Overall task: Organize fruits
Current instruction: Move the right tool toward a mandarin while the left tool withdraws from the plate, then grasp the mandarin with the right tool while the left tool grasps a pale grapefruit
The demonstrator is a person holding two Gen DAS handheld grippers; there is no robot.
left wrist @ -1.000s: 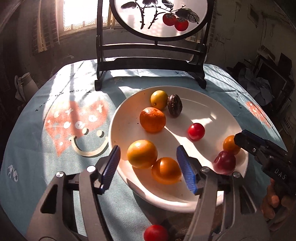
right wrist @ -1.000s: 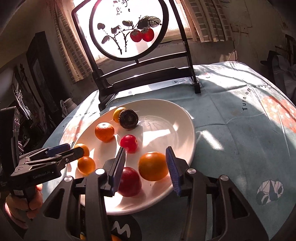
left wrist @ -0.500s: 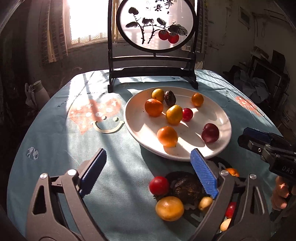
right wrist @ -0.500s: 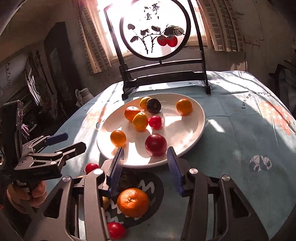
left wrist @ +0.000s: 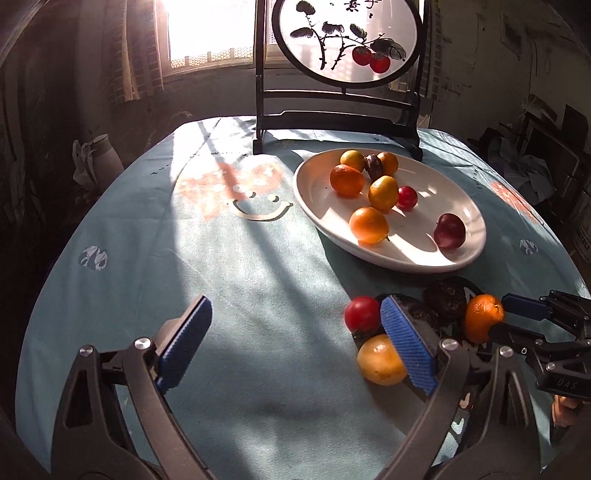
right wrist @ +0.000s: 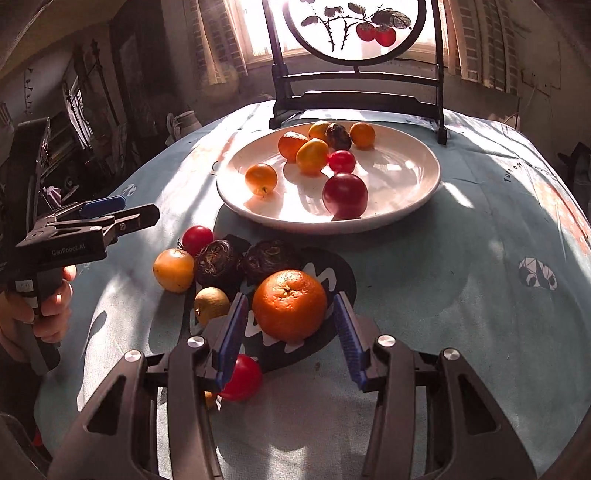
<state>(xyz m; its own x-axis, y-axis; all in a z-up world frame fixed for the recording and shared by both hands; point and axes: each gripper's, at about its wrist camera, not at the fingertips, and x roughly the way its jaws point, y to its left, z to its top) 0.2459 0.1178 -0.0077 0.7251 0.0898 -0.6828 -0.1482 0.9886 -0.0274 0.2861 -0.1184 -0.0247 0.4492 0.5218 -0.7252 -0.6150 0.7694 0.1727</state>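
The right gripper [right wrist: 290, 330] is spread around a large orange [right wrist: 290, 304] on the desk [right wrist: 461, 295], near the white plate [right wrist: 413, 206]. The left gripper [left wrist: 295, 343] hangs wide apart, empty.

Hard sun pours through the window [left wrist: 207, 33] behind, blown white, streaking the desk [left wrist: 258, 258] with striped shadows; the plate [right wrist: 406, 192] glares, the room's corners stay murky, fisheye bends the edges, and fruit near the lens blurs slightly
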